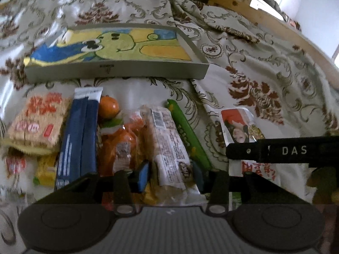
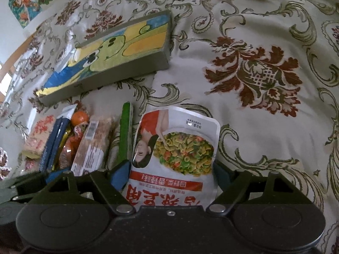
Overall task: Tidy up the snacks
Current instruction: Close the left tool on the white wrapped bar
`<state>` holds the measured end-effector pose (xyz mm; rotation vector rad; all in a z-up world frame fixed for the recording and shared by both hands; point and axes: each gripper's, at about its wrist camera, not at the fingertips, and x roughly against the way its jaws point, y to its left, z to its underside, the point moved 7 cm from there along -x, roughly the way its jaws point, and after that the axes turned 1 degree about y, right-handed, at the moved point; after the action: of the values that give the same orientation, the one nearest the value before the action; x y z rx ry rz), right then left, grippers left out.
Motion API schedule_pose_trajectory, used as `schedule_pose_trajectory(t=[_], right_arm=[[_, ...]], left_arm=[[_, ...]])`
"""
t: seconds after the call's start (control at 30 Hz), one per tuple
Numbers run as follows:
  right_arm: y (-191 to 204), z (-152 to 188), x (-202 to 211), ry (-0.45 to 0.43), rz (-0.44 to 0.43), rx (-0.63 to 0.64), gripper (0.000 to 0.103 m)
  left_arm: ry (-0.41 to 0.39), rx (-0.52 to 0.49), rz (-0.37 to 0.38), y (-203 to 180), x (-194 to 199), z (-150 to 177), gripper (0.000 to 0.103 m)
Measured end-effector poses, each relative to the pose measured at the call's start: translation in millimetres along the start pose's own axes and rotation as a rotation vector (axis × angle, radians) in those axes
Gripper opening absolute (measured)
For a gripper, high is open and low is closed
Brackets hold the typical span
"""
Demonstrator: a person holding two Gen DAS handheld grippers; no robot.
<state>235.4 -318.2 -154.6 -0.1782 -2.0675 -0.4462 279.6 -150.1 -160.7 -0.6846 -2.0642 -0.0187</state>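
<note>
Two claws — left [image 1: 169,174] clamped on cracker pack [image 1: 167,139], right [image 2: 169,174] on pasta pouch [image 2: 173,148] — both lengthwise toward tray [image 1: 114,68].

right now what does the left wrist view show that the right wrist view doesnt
Only the left wrist view: the left gripper closed on a clear-wrapped snack bar, plus a wooden beam.

Only the right wrist view: the right gripper around the pasta pouch, whole front visible.

Both: the painted box, orange, blue sticks, green stick, patterned cloth.
</note>
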Motion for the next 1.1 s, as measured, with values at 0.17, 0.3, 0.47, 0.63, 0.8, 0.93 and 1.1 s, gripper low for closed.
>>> schedule_pose_trajectory(t=[0.17,0.3,0.47,0.63,0.8,0.93,1.1], right_arm=[[-3.5,-4.3,10.0,-0.033,-0.037,-0.03,0.083],[0.0,-10.3,17.5,-0.073,-0.066,-0.024,0.083],[4.3,-15.5,24.9,-0.119,-0.073,0.005,0.083],[4.9,-16.2,26.5,-0.126,-0.076,0.01,0.083],[6.7,-15.5,26.5,-0.129,-0.077,0.024,0.083],[7.6,-16.5,24.2,-0.129,-0.079,0.028,0.083],[11.5,-18.4,21.0,-0.132,-0.073,0.049,0.083]], left_arm=[[0.001,0.077,0.064,5.0,15.4,3.2,0.048],[-0.021,0.114,0.084,7.8,27.9,1.8,0.047],[-0.021,0.145,0.092,7.5,36.8,0.7,0.047],[-0.001,0.024,0.017,-2.1,26.5,6.2,0.047],[0.04,-0.002,-0.023,-5.2,4.3,8.2,0.048],[0.051,0.017,-0.023,-7.2,-13.6,-3.0,0.052],[0.057,0.011,-0.022,-4.6,-22.8,-3.0,0.05]])
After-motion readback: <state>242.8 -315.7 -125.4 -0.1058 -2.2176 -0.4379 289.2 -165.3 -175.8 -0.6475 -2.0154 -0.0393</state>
